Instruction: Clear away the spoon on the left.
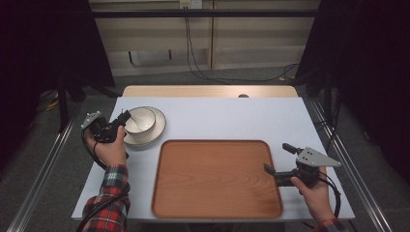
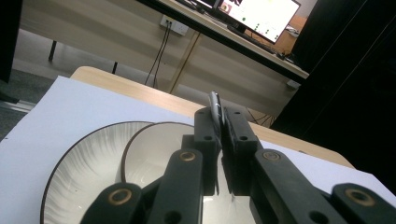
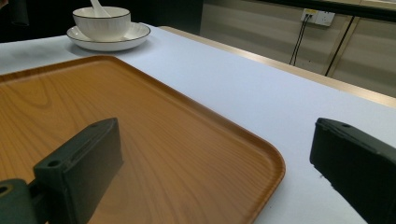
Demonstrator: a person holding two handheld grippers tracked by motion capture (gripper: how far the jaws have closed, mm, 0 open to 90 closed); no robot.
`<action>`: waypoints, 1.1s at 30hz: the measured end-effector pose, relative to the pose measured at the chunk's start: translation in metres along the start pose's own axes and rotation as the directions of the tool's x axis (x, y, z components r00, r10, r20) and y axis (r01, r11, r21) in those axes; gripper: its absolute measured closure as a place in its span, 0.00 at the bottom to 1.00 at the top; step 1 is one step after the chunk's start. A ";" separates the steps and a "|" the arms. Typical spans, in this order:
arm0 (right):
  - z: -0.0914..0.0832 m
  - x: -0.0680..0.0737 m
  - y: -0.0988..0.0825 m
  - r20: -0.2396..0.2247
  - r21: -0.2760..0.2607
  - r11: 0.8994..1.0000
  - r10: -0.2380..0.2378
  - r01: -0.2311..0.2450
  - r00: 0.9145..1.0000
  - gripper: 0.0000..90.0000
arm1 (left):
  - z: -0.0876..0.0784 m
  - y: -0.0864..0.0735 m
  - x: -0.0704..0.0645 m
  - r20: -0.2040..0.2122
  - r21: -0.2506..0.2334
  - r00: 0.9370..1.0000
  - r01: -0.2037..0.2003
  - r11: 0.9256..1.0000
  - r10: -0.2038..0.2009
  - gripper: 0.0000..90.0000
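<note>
1. White spoon (image 2: 214, 103) stands in the bowl (image 1: 140, 119), its handle pinched by the left tool (image 1: 124, 118).
2. Bowl sits on a plate (image 1: 155, 130), beyond the wooden tray's (image 1: 216, 179) far-left corner.
3. Right tool (image 1: 278, 158) hovers spread at the tray's right edge, above the surface (image 1: 232, 118).

Lit monitor (image 2: 261, 14) on a far desk (wall sockets (image 2: 173, 24) below).

Tray (image 1: 216, 179) lies centre-front on the table (image 1: 232, 116). Bowl (image 1: 141, 119) sits on plate (image 1: 153, 131), behind and left of tray; apparently a spoon (image 3: 98, 6) inside.
</note>
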State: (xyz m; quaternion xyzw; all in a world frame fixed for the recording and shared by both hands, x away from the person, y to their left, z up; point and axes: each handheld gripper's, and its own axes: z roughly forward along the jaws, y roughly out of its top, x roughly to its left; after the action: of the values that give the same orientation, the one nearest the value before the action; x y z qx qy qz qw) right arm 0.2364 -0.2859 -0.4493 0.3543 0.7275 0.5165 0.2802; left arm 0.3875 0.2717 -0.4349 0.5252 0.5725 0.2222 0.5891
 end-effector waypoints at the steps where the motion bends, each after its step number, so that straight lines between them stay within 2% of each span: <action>1: 0.000 0.000 0.000 -0.001 0.000 1.000 0.000 0.000 1.000 0.02 | 0.000 0.000 0.000 -0.001 0.000 1.000 0.001 1.000 -0.001 0.95; 4: 0.000 0.000 0.000 -0.001 0.000 1.000 -0.002 0.002 1.000 0.02 | 0.000 0.000 -0.001 -0.003 -0.001 1.000 -0.001 1.000 0.001 0.95; 6: 0.000 0.000 0.000 -0.002 -0.001 1.000 -0.002 0.002 1.000 0.02 | 0.001 0.000 -0.001 0.008 -0.012 1.000 0.011 1.000 -0.011 0.95; 8: 0.000 0.000 0.000 -0.003 -0.001 1.000 -0.003 0.003 1.000 0.02 | 0.000 0.001 -0.001 0.018 -0.002 1.000 -0.002 1.000 0.002 0.95; 16: -0.001 0.001 0.000 0.002 -0.005 1.000 0.006 -0.006 1.000 0.02 | -0.001 0.005 -0.005 0.026 -0.045 1.000 -0.014 0.999 0.015 0.95; 23: -0.002 0.000 0.001 0.011 -0.011 1.000 0.000 0.000 1.000 0.02 | -0.006 0.015 -0.012 0.064 -0.062 0.997 -0.030 0.998 0.034 0.95; 24: -0.002 0.000 0.001 0.014 -0.011 1.000 0.002 -0.002 1.000 0.02 | -0.006 0.016 -0.014 0.063 -0.077 0.998 -0.026 0.997 0.031 0.95; 27: -0.002 0.000 0.001 0.015 -0.012 1.000 -0.004 0.005 1.000 0.02 | -0.009 0.022 -0.017 0.084 -0.075 0.995 -0.042 0.996 0.049 0.95; 33: -0.003 0.000 0.002 0.010 -0.014 1.000 0.002 -0.002 1.000 0.02 | -0.015 0.031 -0.024 0.110 -0.081 0.993 -0.043 0.996 0.051 0.95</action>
State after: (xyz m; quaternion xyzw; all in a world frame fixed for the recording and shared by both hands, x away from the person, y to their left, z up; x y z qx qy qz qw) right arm 0.2347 -0.2869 -0.4469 0.3555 0.7220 0.5201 0.2858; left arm 0.3787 0.2674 -0.3941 0.5268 0.5168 0.2283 0.6351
